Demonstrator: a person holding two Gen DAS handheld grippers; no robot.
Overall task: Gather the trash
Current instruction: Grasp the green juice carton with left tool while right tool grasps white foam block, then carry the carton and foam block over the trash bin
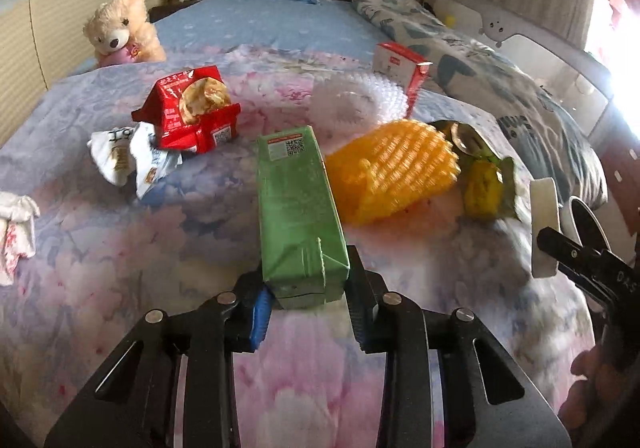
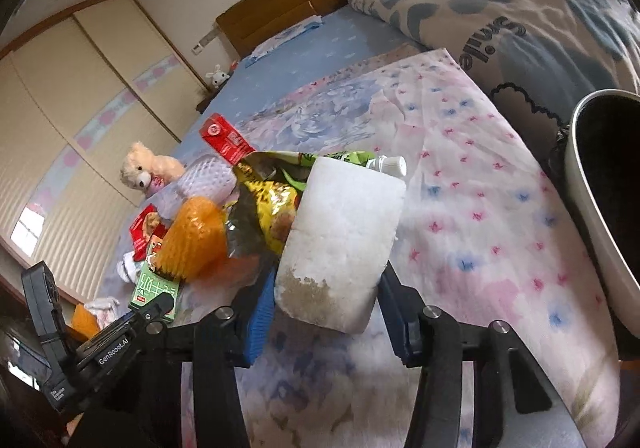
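Observation:
My left gripper [image 1: 306, 298] is shut on the near end of a green carton [image 1: 298, 203] that points away over the flowered bedspread. My right gripper [image 2: 324, 312] is shut on a white foam block [image 2: 344, 244]; the block also shows at the right of the left wrist view [image 1: 543, 226]. More trash lies on the bed: a red snack bag [image 1: 192, 109], a white wrapper [image 1: 128, 161], an orange foam net [image 1: 394, 167], a yellow-green snack bag [image 1: 482, 175], a white foam net [image 1: 356, 99] and a red-white box [image 1: 398, 67].
A white bin with a dark inside [image 2: 604, 183] stands at the bed's right edge. A teddy bear [image 1: 120, 27] sits at the far left. A folded quilt [image 1: 500, 87] lies along the right. Crumpled tissue [image 1: 14, 228] lies at the left.

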